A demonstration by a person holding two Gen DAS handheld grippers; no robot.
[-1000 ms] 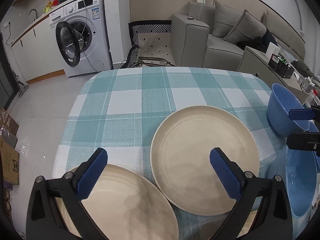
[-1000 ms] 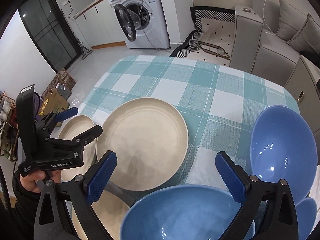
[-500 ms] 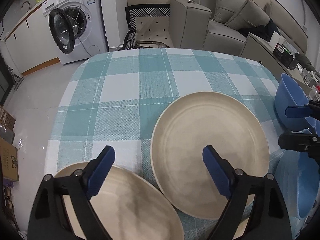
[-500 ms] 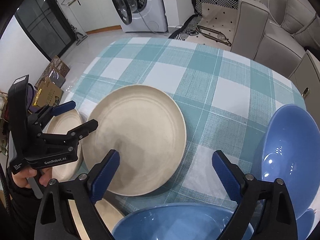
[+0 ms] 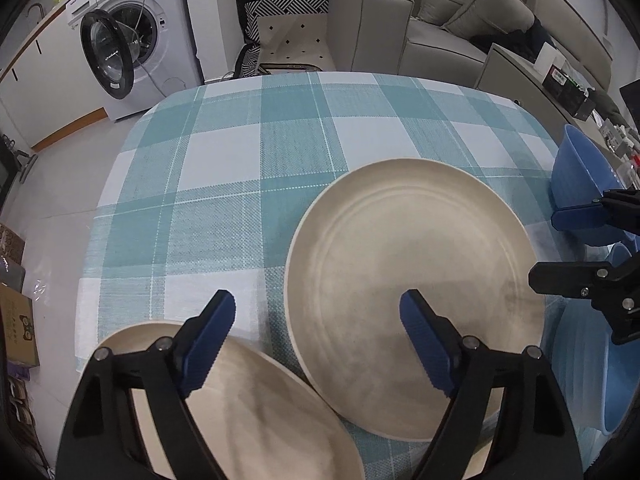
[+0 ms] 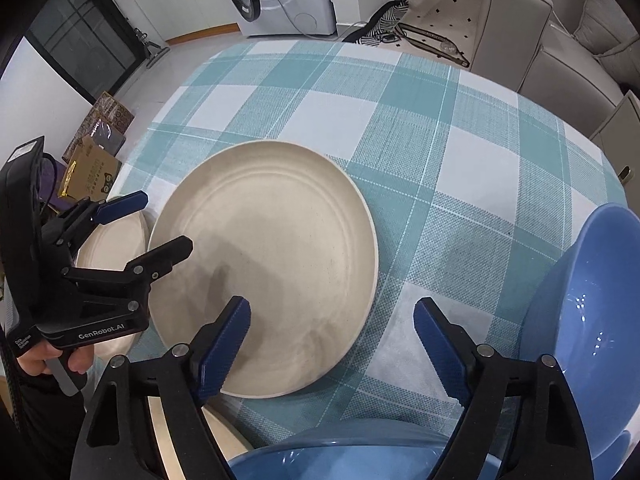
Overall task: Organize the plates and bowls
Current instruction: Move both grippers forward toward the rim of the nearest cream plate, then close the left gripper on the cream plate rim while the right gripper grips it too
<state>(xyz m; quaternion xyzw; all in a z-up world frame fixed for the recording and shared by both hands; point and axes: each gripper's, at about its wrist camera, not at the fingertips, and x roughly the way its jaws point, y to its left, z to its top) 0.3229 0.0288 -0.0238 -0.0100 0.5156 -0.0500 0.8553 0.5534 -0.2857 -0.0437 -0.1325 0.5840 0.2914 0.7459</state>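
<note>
A large cream plate (image 5: 412,284) (image 6: 272,264) lies in the middle of the checked tablecloth. A second cream plate (image 5: 256,412) (image 6: 116,248) lies at the near left, under my left gripper (image 5: 316,340), which is open and empty above both plates. A blue bowl (image 6: 596,320) (image 5: 576,172) stands at the right and another blue bowl (image 6: 344,460) (image 5: 580,364) at the near edge. My right gripper (image 6: 332,344) is open and empty, above the gap between the big plate and the near bowl. The left gripper also shows in the right wrist view (image 6: 156,224).
The teal and white checked tablecloth (image 5: 248,168) covers the table. A third cream plate edge (image 6: 176,436) shows at the near left. A washing machine (image 5: 132,40), a grey sofa (image 5: 440,28) and cardboard boxes on the floor (image 6: 96,160) surround the table.
Both grippers have risen and tilted down, so the plates look farther below. Both jaws have narrowed a little but stay open. Plates and bowls have not moved.
</note>
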